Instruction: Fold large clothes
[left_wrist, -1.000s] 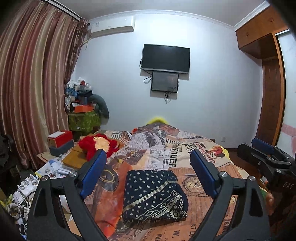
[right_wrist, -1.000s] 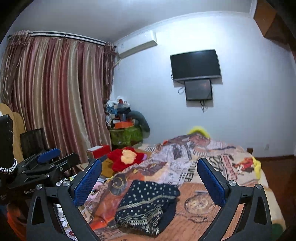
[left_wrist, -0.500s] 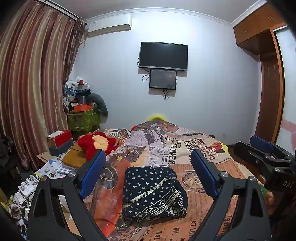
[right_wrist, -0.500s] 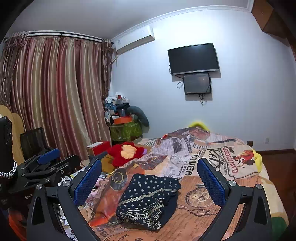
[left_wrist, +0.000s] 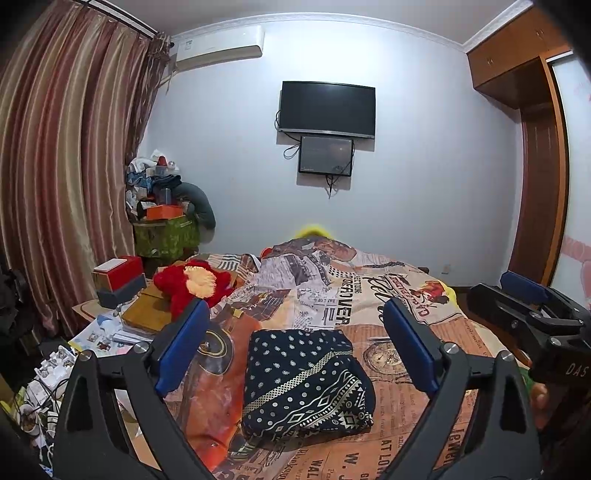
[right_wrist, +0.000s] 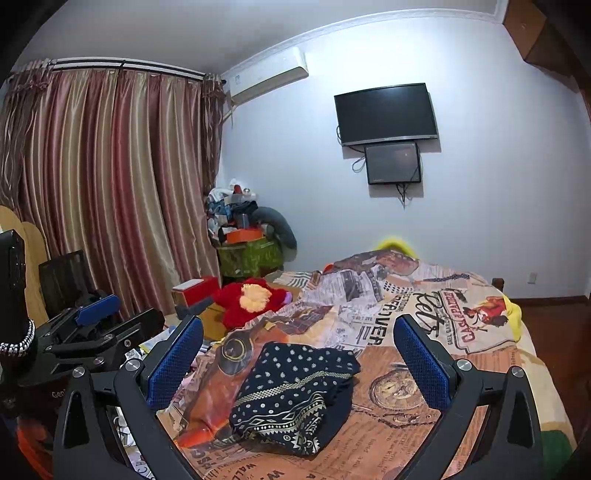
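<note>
A folded dark navy garment (left_wrist: 306, 384) with white dots and a geometric band lies on the bed (left_wrist: 373, 310), which has a printed newspaper-style sheet. My left gripper (left_wrist: 295, 314) hovers above and short of it, open, with nothing between its blue pads (left_wrist: 183, 345). In the right wrist view the same garment (right_wrist: 295, 391) lies ahead on the bed (right_wrist: 424, 314), and my right gripper (right_wrist: 298, 326) is open and empty too. Each view catches the other tool side-on: the right gripper (left_wrist: 524, 314) at the right edge, the left gripper (right_wrist: 96, 325) at the left edge.
A red plush toy (left_wrist: 192, 284) lies at the bed's left edge beside red and grey boxes (left_wrist: 118, 280) on a cluttered side table. A pile of belongings (left_wrist: 162, 206) fills the corner by the striped curtains (left_wrist: 62, 184). A wardrobe (left_wrist: 539, 177) stands at the right.
Both views have shifted slightly, so the room sits a little higher in frame. The garment has not moved and both grippers stay open.
</note>
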